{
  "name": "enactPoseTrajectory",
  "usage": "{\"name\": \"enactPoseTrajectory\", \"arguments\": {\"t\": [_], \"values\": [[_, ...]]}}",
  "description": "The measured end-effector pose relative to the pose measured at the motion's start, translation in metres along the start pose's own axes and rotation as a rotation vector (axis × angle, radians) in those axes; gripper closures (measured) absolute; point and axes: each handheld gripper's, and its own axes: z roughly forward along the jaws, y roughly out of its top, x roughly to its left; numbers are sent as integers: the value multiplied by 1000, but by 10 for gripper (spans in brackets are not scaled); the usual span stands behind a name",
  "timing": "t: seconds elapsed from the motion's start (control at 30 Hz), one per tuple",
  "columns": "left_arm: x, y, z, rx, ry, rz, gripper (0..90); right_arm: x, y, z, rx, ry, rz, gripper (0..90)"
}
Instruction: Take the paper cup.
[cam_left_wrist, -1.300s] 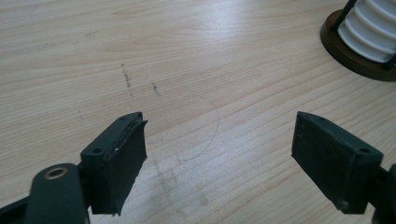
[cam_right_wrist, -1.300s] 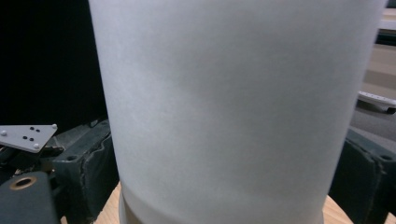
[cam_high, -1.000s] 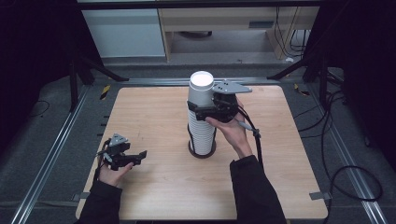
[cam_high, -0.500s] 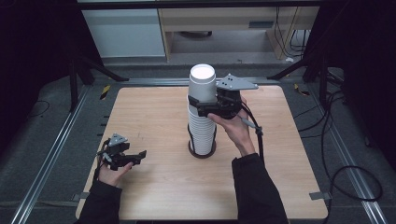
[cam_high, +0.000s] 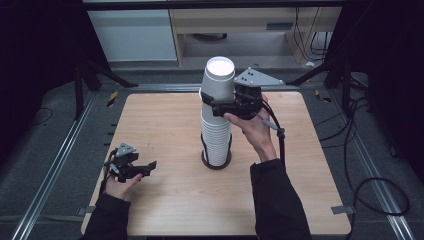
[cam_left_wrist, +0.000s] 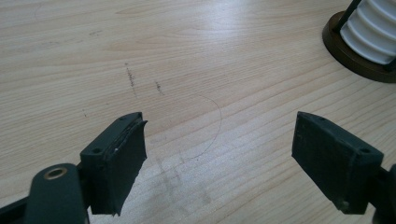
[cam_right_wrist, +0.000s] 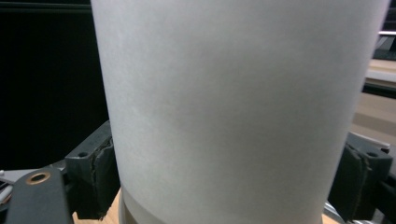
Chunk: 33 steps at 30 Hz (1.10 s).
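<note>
Near the table's (cam_high: 165, 125) front-left edge, the left gripper (cam_high: 134, 168) rests low, jaws spread wide over bare wood. Farther in, mid-table, the right gripper (cam_high: 220, 102) clamps the top cup (cam_high: 218, 80) of a tall white stack (cam_high: 216, 137) standing on a dark base (cam_high: 216, 161).

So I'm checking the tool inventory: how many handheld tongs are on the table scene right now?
2. The left tongs sit open, low over the table near its front left. The right tongs are shut on the top cup of the white cup stack at the centre.
</note>
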Motion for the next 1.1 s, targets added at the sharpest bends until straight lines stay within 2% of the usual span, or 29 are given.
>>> {"name": "enactPoseTrajectory", "arguments": {"t": [0.07,0.3,0.5,0.53,0.6,0.7,1.1], "values": [[0,0,0,1,0,0,170,0,8,-3,-13,-3,-9,135],[0,1,-2,-4,-2,-1,171,0,20,-13,-35,-9,-26,135],[1,1,-3,-8,-3,-3,173,-6,24,-33,-50,-38,-36,135],[0,2,-4,-11,-5,0,173,-10,21,-41,-50,-49,-32,135],[-1,2,-4,-12,-8,2,173,-12,19,-45,-46,-54,-30,135],[-2,2,-4,-9,-9,10,173,-17,5,-60,-24,-79,-29,135],[-5,4,-5,-9,-16,21,174,-28,-34,-91,42,-105,-22,135]]}}
